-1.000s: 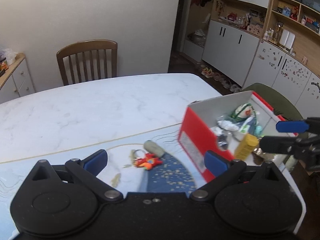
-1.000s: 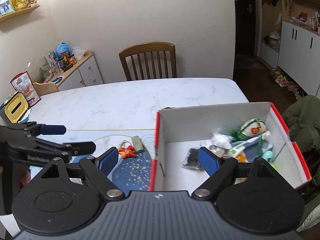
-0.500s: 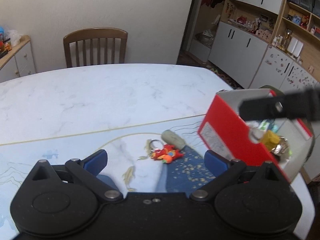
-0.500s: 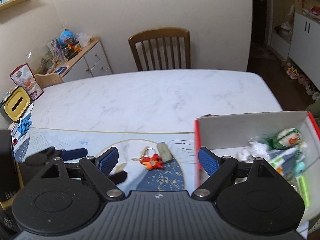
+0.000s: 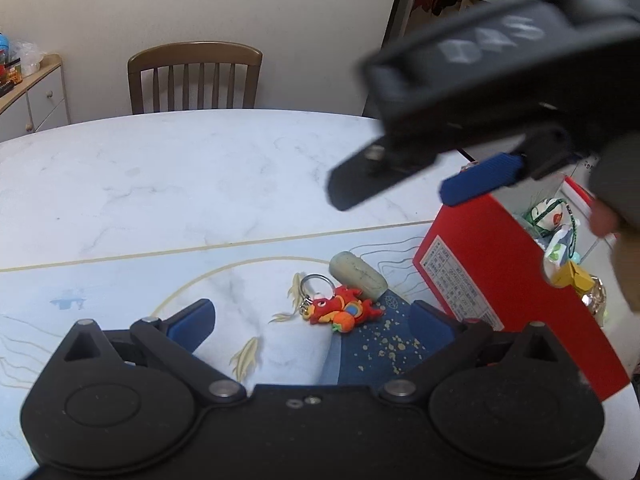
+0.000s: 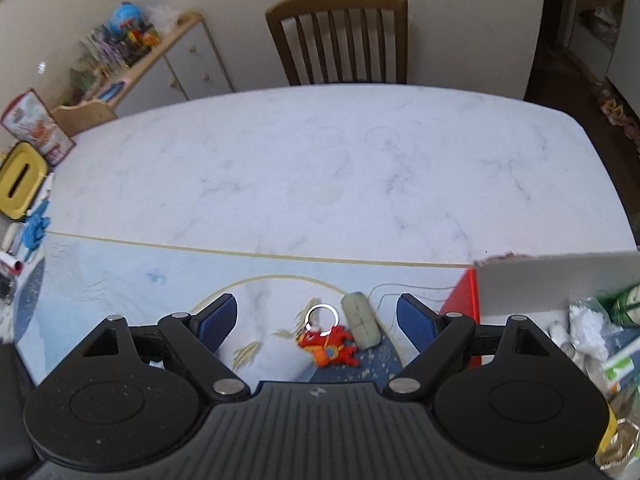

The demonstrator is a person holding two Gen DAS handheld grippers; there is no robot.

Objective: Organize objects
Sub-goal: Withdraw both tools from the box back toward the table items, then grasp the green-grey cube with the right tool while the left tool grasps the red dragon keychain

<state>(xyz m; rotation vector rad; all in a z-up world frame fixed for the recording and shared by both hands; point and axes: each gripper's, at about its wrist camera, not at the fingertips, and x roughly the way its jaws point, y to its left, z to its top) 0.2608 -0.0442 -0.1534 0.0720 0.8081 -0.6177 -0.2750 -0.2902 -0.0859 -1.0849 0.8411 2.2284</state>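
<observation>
Hovering with both tools wide open and empty, the right tool (image 6: 316,320) frames the red keychain (image 6: 330,346) at lower centre; the touching grey block (image 6: 360,319) could get pinched too.

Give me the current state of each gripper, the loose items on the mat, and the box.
left gripper: open, empty, above the mat.
right gripper: open, empty, over the keychain.
red dragon keychain: loose on the mat, ring attached, not gripped.
grey-green oblong piece: lying flat on the mat beside the keychain.
red box: open-topped, upright, already holding several items.
wooden chair: upright at the table's far side.
</observation>
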